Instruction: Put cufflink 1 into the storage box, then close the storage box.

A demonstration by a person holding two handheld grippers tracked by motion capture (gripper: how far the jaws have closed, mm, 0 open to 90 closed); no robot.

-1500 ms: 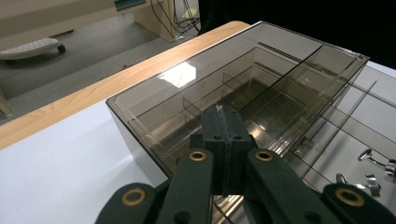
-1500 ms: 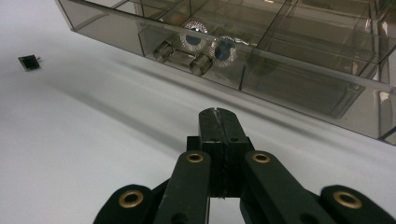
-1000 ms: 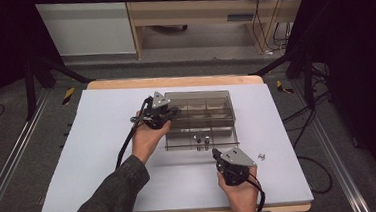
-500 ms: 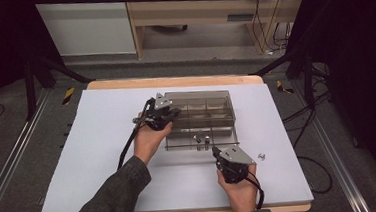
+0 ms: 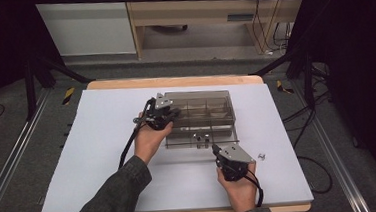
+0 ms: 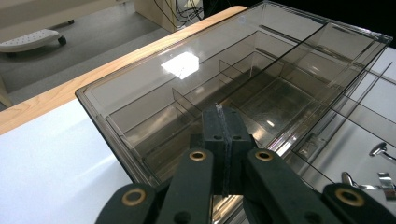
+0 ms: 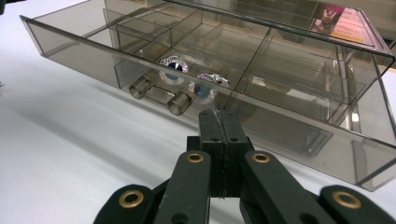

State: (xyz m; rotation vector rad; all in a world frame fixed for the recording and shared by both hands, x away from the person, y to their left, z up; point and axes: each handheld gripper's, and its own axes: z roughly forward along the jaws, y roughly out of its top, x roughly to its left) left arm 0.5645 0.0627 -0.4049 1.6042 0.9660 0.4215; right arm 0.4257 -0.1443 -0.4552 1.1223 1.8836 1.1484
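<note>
My left gripper [image 5: 168,112] rests against the left end of the smoked clear organiser box [image 5: 201,107], its jaws pressed together with nothing between them; the box's lid [image 6: 196,88] lies right under my tips. My right gripper [image 5: 218,151] sits on the white table cover [image 5: 88,143] just in front of the pulled-out drawer [image 7: 196,60], jaws also pressed shut and empty. The drawer's front wall and two round knobs [image 7: 180,102] stand between my right tips and the sparkly earrings [image 7: 173,65] lying in its middle compartment. A small silver piece [image 5: 261,156] lies on the cover to the right of my right hand [image 5: 239,190], apart from the box
</note>
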